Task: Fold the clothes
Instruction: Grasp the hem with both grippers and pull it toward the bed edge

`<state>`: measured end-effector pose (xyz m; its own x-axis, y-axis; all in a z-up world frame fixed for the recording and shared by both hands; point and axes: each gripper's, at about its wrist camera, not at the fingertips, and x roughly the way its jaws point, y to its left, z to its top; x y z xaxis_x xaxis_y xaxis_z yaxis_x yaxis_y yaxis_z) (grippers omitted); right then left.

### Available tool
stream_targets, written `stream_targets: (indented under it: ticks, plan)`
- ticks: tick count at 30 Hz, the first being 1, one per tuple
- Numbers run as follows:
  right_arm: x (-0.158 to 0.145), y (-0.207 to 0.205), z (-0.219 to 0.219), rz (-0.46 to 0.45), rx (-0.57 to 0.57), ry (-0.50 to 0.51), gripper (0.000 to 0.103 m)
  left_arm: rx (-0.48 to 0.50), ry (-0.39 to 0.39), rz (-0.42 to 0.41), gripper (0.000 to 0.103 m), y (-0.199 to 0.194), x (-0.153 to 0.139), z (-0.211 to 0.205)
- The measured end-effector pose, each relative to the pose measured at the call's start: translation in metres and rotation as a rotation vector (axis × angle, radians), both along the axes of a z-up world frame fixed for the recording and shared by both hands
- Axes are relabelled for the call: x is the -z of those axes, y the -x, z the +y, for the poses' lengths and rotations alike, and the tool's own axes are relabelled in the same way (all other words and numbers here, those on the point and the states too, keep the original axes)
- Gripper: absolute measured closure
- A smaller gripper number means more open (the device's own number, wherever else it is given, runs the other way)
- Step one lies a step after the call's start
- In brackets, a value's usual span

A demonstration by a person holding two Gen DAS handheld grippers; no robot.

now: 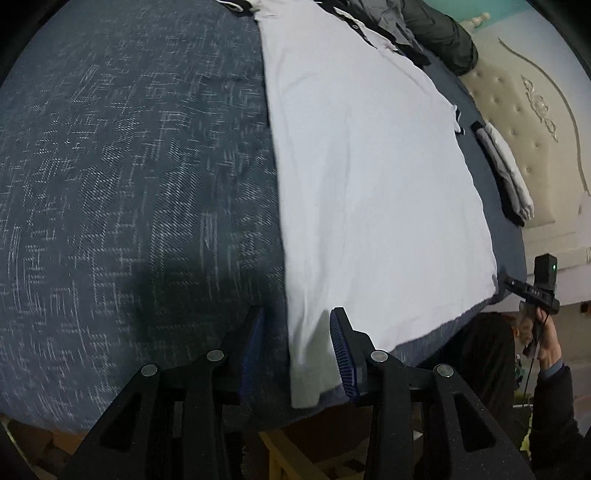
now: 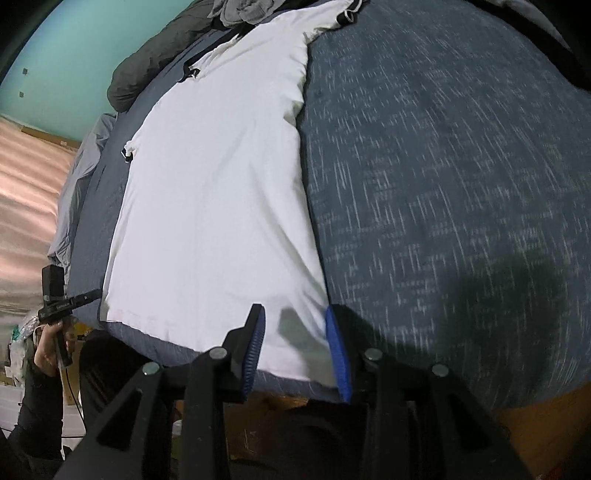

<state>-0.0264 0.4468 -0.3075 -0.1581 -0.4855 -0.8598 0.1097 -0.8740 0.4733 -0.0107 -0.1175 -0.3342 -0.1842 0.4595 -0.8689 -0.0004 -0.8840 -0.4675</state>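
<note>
A white garment (image 1: 369,177) lies spread flat on the dark blue speckled bed cover (image 1: 129,184), its hem at the bed's near edge. My left gripper (image 1: 297,314) hangs open over the hem's left corner, and the white cloth runs under the gap between its blue pads. The right gripper (image 1: 511,283), held in a hand, shows beside the hem's other corner. In the right wrist view, my right gripper (image 2: 293,310) stands open above the right corner of the garment (image 2: 214,203), cloth showing between the pads. At the left of that view the left gripper (image 2: 92,294) points at the far corner.
A small folded stack of grey and black clothes (image 1: 506,173) lies by the cream tufted headboard (image 1: 535,110). A heap of dark and grey clothes (image 1: 436,33) sits at the bed's far end. The wooden bed frame (image 2: 546,413) shows below the near edge.
</note>
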Motion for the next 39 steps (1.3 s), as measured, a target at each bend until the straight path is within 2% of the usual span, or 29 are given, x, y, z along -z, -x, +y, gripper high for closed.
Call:
stream_targets:
  ticks: [5, 10, 12, 14, 16, 17, 18, 19, 27, 39]
  plan:
    - [-0.003, -0.009, 0.007, 0.008, 0.020, 0.010, 0.069, 0.029, 0.028, 0.024, 0.063, -0.008, -0.008, 0.011]
    - [-0.004, -0.014, 0.006, 0.005, -0.005, -0.004, 0.069, 0.038, 0.019, -0.003, 0.065, -0.011, 0.000, 0.014]
    - [-0.003, -0.014, 0.004, 0.000, -0.012, 0.003, 0.069, 0.046, 0.031, -0.009, 0.075, -0.012, 0.003, 0.015]
    - [-0.002, -0.015, 0.000, -0.003, -0.029, 0.002, 0.069, 0.058, 0.030, -0.013, 0.093, -0.014, 0.003, 0.014]
    - [-0.002, -0.016, -0.003, -0.006, -0.046, 0.001, 0.070, 0.063, 0.016, -0.009, 0.099, -0.016, 0.002, 0.014]
    - [-0.002, -0.017, -0.006, -0.004, -0.061, -0.001, 0.080, 0.063, 0.012, -0.004, 0.099, -0.017, 0.000, 0.013]
    - [-0.002, -0.019, -0.010, -0.001, -0.078, -0.004, 0.097, 0.063, 0.009, 0.001, 0.100, -0.018, -0.002, 0.012]
    - [-0.002, -0.020, -0.012, 0.002, -0.089, -0.007, 0.098, 0.063, 0.005, 0.007, 0.100, -0.019, -0.004, 0.011]
    - [-0.032, -0.030, -0.002, 0.080, -0.078, 0.013, 0.101, 0.071, 0.001, 0.059, 0.101, -0.032, -0.031, 0.007]
    - [-0.015, -0.037, -0.001, 0.057, -0.102, -0.083, 0.101, 0.056, 0.038, -0.024, 0.100, -0.017, 0.003, 0.009]
